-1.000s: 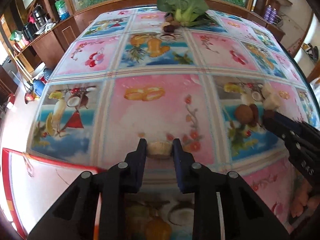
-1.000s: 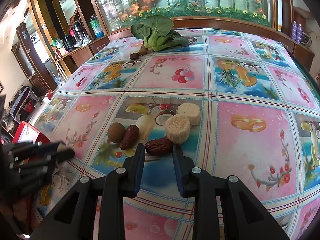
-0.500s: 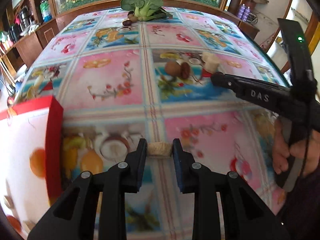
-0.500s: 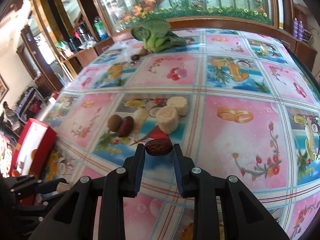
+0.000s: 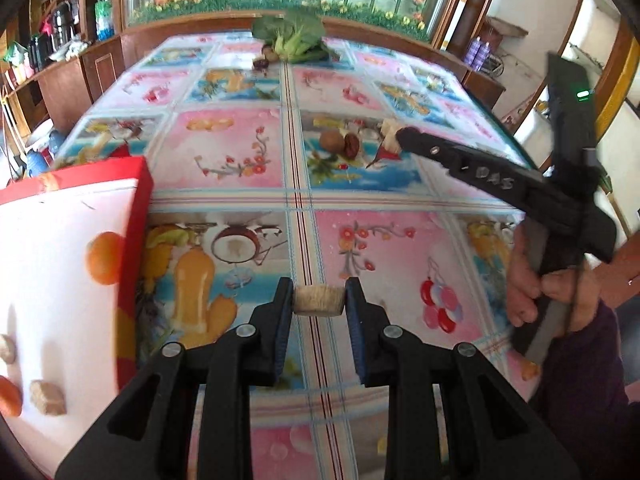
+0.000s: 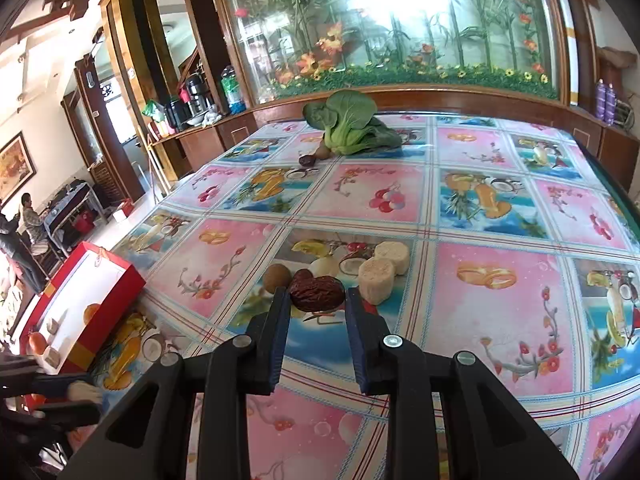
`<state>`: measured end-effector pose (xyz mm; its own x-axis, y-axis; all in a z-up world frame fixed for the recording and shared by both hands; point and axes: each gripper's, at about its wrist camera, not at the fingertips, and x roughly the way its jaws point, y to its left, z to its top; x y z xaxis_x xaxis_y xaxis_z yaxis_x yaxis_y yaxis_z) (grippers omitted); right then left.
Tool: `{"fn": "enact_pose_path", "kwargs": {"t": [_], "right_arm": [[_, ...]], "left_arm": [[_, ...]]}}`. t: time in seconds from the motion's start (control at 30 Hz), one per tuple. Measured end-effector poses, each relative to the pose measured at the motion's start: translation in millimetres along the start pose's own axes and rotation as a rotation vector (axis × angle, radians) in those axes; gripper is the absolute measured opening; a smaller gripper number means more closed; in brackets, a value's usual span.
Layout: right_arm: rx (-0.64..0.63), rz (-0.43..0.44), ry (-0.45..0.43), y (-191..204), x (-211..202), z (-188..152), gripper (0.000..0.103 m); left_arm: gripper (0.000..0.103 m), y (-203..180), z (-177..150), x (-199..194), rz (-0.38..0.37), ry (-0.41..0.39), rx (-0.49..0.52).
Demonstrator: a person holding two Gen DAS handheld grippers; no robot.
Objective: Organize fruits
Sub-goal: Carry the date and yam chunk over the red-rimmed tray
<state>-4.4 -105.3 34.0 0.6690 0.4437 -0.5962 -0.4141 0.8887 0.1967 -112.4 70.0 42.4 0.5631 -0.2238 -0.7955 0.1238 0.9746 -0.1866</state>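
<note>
My left gripper is shut on a small beige fruit chunk, held above the tablecloth just right of the red box. The box's white floor holds an orange and beige pieces. My right gripper is shut on a wrinkled dark red date, lifted over the fruit cluster: a brown round fruit, a white one and two pale ridged rounds. In the left wrist view the right gripper reaches over that cluster, with a hand on its handle.
Leafy greens with a date and a brown fruit lie at the table's far edge. In the right wrist view the red box sits at the table's left edge, with the left gripper below it. Wooden cabinets stand behind.
My left gripper carried its beige chunk leftward toward the red box, which now fills the left of its view. My right gripper lifted the date off the table, up from the cluster.
</note>
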Motion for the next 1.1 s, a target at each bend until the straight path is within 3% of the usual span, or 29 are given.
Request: {"fn": "enact_pose_path", "kwargs": {"t": [0.33, 0.6, 0.8, 1.0, 1.1], "right_arm": [[0.048, -0.035, -0.02, -3, 0, -2, 0.027], [0.059, -0.037, -0.06, 17, -13, -4, 0.027], [0.044, 0.124, -0.087, 78, -25, -10, 0.027], [-0.062, 0.305, -0.012, 162, -18, -16, 0.027], [-0.126, 0.356, 0.019, 198, -17, -23, 0.027]], "left_arm": [[0.028, 11, -12, -57, 0.014, -0.13, 0.005], [0.028, 50, -23, -94, 0.057, -0.222, -0.056], [0.028, 91, -34, -112, 0.117, -0.265, -0.134], [0.028, 126, -40, -127, 0.208, -0.311, -0.194], [0.028, 138, -44, -136, 0.259, -0.335, -0.209]]}}
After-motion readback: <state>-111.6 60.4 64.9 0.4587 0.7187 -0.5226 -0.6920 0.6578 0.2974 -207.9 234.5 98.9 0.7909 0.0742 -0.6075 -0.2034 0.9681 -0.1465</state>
